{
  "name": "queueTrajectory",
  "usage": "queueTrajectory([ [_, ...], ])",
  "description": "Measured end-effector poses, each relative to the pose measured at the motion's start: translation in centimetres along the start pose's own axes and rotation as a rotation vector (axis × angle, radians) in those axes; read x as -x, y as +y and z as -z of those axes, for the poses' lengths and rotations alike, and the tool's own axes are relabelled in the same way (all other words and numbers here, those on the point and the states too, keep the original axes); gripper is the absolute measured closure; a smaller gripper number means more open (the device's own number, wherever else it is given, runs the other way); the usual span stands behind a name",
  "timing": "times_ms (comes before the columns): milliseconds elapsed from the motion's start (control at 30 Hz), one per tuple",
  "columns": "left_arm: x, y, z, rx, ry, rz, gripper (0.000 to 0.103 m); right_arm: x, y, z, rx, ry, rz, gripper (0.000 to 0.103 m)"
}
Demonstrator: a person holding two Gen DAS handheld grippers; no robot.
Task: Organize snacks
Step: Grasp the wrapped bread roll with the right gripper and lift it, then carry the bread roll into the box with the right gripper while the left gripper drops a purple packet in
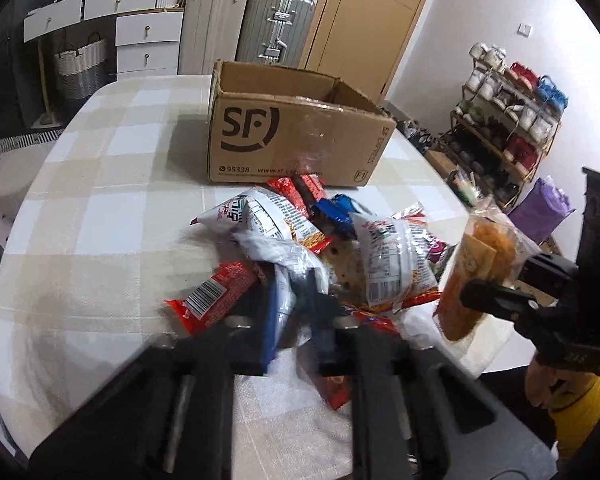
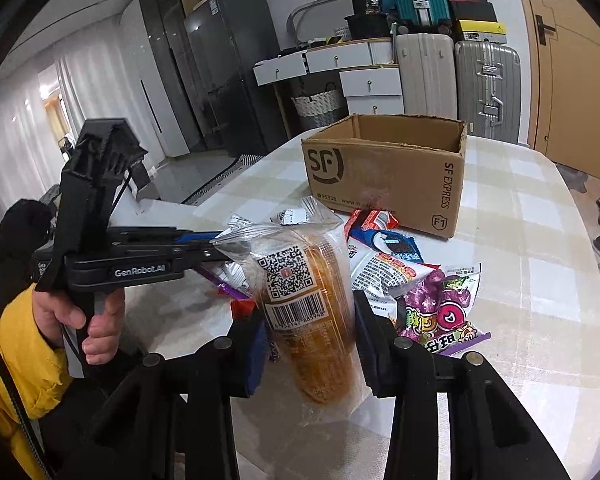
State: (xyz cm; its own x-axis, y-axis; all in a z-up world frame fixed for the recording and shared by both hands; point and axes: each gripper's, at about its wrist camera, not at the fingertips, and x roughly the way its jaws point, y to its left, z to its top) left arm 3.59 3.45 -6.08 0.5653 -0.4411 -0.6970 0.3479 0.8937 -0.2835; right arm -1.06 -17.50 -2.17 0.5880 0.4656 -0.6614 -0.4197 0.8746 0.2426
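Loose snack packets are heaped on the checked tablecloth (image 1: pixel 100 200) in front of an open cardboard box (image 1: pixel 300 136) marked SF. My left gripper (image 1: pixel 296 296) is shut on a crinkled silvery-white packet (image 1: pixel 288 264) at the near edge of the heap. In the right wrist view the same gripper (image 2: pixel 216 246) comes in from the left, pinching that wrapper. My right gripper (image 2: pixel 312 344) is shut on a clear-wrapped golden cake (image 2: pixel 308 312) with a QR label, held upright above the table. The cake (image 1: pixel 476 264) also shows at the right of the left wrist view.
The heap holds a red bar (image 1: pixel 216 296), white chip bags (image 1: pixel 268 216), a blue biscuit pack (image 1: pixel 336 208) and a purple candy bag (image 2: pixel 440 312). A hand with a yellow sleeve (image 2: pixel 96 328) holds the left gripper. Suitcases (image 1: pixel 276 28), drawers and a shoe rack (image 1: pixel 512 128) stand beyond the table.
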Motion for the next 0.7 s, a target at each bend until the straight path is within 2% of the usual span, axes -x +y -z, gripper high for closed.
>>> queueTrajectory([
  [333, 1.7, -0.1, 0.2, -0.002, -0.016, 0.030, 0.101, 0.6, -0.6, -0.6, -0.051, -0.038, 0.005, 0.065],
  [700, 6.5, 0.2, -0.4, 0.053, -0.120, 0.084, 0.102, 2.2, -0.6, -1.6, -0.110, -0.133, -0.026, 0.065],
])
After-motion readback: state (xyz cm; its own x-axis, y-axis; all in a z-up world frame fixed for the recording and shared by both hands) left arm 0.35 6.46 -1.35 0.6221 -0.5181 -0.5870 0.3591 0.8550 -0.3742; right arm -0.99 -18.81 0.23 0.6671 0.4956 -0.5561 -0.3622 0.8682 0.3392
